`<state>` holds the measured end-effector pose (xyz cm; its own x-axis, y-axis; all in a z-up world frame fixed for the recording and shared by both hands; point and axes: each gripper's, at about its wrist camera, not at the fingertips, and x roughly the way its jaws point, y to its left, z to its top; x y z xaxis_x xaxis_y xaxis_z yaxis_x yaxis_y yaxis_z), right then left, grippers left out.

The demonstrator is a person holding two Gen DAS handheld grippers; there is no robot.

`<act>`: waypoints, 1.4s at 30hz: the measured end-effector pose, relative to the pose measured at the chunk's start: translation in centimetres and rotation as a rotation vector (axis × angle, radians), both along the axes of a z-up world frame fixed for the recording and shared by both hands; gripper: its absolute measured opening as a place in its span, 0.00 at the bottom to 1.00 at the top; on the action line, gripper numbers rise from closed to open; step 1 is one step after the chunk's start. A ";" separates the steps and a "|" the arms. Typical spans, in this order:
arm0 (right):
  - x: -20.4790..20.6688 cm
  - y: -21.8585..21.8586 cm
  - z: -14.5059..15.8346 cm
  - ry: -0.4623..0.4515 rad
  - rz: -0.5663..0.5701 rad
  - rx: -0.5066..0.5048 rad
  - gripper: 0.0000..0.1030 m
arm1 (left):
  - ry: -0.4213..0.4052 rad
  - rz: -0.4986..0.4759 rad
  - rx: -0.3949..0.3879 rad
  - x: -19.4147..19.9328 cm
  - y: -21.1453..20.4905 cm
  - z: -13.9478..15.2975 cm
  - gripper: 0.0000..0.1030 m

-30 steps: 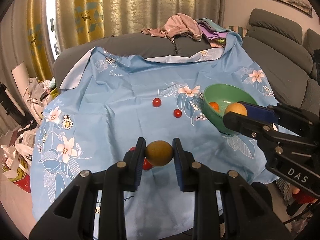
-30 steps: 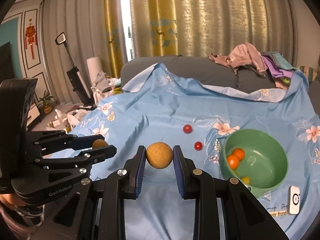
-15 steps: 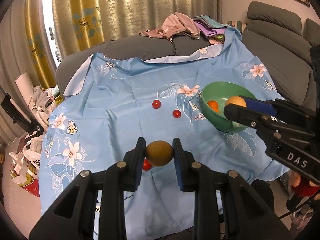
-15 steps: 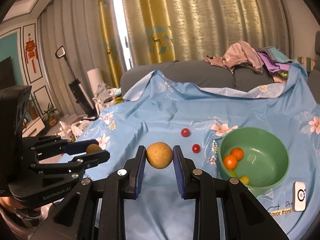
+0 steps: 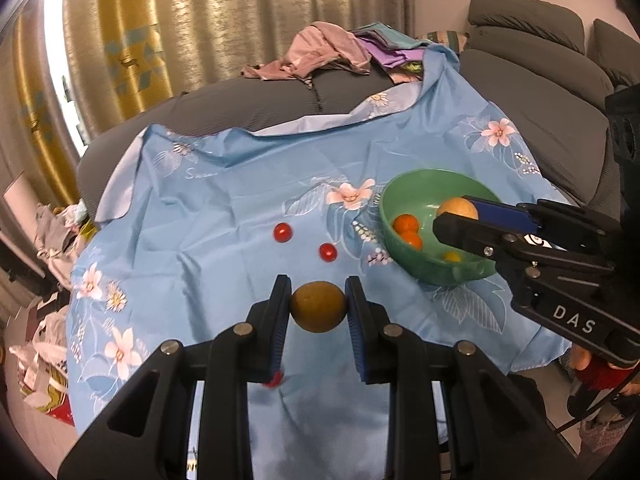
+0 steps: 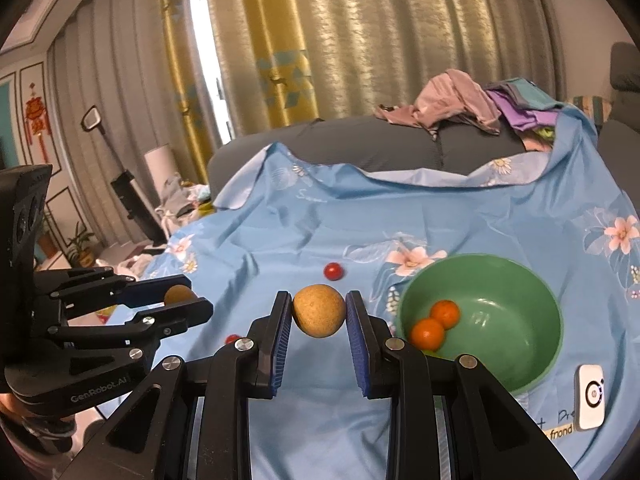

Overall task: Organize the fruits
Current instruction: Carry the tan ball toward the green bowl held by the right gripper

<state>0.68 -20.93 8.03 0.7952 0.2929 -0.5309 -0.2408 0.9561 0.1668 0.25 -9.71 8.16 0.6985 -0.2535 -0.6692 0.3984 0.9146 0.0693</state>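
My left gripper [image 5: 318,300] is shut on a brown-green kiwi [image 5: 317,307], held above the blue cloth short of the green bowl [image 5: 404,256]. My right gripper [image 6: 319,310] is shut on a tan round fruit [image 6: 319,311], held left of the bowl [image 6: 552,344]; from the left wrist view that fruit [image 5: 457,208] hangs over the bowl. The bowl holds two oranges [image 6: 436,322] and a small yellow fruit [image 5: 453,256]. Red cherry tomatoes [image 5: 283,233] [image 5: 327,252] lie on the cloth, and another [image 5: 274,379] sits under my left fingers.
The blue floral cloth [image 5: 224,216] covers a grey sofa seat, its front edge hanging near me. A clothes pile [image 5: 344,52] lies on the sofa back. A small white device [image 6: 591,396] sits right of the bowl. Floor clutter [image 5: 44,240] is at left.
Both grippers have risen and drawn a little toward the bowl while holding their fruits. The right gripper's fruit now hangs over the bowl's rim in the left wrist view.
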 end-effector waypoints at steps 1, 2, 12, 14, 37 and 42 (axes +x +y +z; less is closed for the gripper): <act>0.2 -0.2 -0.1 0.002 -0.005 0.001 0.28 | 0.001 -0.009 0.003 0.4 -0.4 0.0 0.27; 0.4 -0.5 -0.1 0.003 -0.011 0.002 0.28 | 0.000 -0.017 0.005 0.7 -0.8 0.0 0.27; 1.8 -4.4 -0.9 0.022 -0.092 0.013 0.28 | 0.019 -0.105 0.018 3.5 -5.0 -0.4 0.27; 2.1 -5.2 -1.1 0.028 -0.108 0.014 0.28 | 0.024 -0.122 0.019 4.0 -6.1 -0.6 0.27; 4.9 -5.7 -6.5 0.143 -0.019 0.075 0.28 | 0.339 0.060 -0.009 15.1 0.7 -14.8 0.34; 5.6 -4.1 -6.8 0.145 0.022 0.074 0.28 | 0.343 0.074 -0.031 15.9 1.4 -15.7 0.28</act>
